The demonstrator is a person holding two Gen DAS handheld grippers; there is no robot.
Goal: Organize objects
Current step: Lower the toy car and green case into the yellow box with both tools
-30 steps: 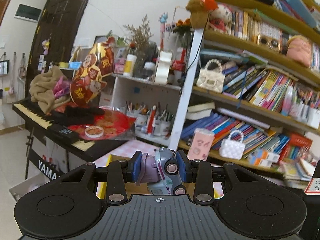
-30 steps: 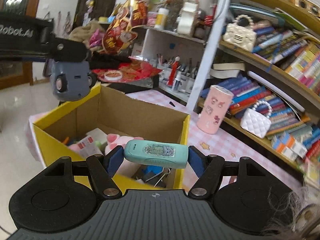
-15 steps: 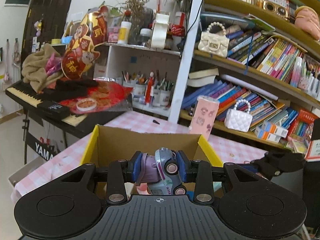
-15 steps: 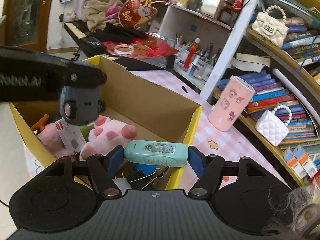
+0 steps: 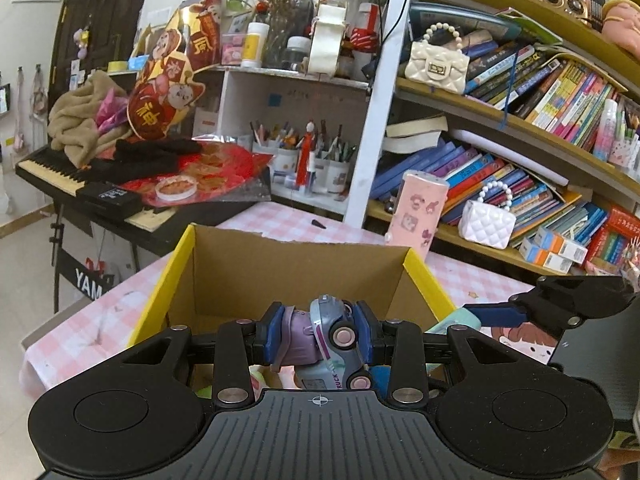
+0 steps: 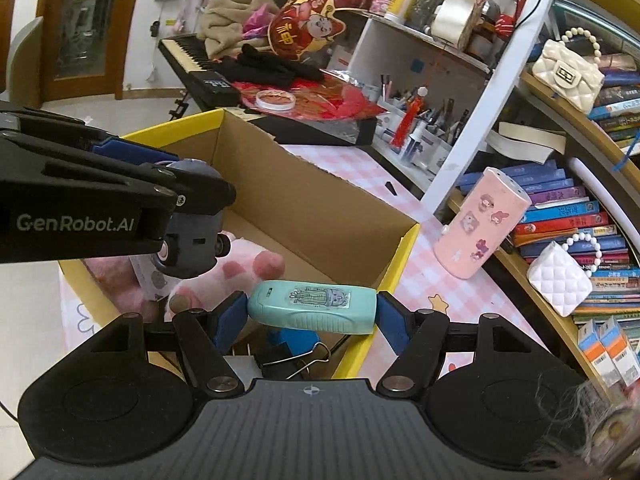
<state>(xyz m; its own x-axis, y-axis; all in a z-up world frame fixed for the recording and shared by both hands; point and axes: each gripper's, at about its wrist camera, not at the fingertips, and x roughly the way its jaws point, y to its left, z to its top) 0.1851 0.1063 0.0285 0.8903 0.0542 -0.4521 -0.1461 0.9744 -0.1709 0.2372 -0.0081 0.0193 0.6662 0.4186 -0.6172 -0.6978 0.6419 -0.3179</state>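
Holding stage: both tongs carry a toy above an open box; neither piece is dropped in yet.

Left wrist view
- Left tongs (image 5: 320, 336): blue pads clamped on a small grey-and-lilac plastic toy car (image 5: 334, 334), glossy, with pink wheel hubs, turned on its side.
- Place: the car hangs over the near end of the yellow-edged brown cardboard box (image 5: 288, 276), matte corrugated walls, top open.
- Right tongs (image 5: 472, 318): at the box's right rim, seen side-on, a mint end showing.
- Table (image 5: 280, 222): pink-and-white checked cloth, soft-looking.

Right wrist view
- Right tongs (image 6: 312, 312): pads pressed on the two ends of a mint-green rounded plastic case (image 6: 312, 307), ribbed along its lower edge, printed label on its face.
- Place: the case sits crosswise above the box's near right corner.
- Already in box: pink plush toy (image 6: 240, 268), fuzzy; black metal binder clip (image 6: 288, 360), wire handles.
- Beside box: pink rounded canister with stickers (image 6: 484, 224), standing on the table.

Progress, judged: several items boxed; car and case remain to be released.
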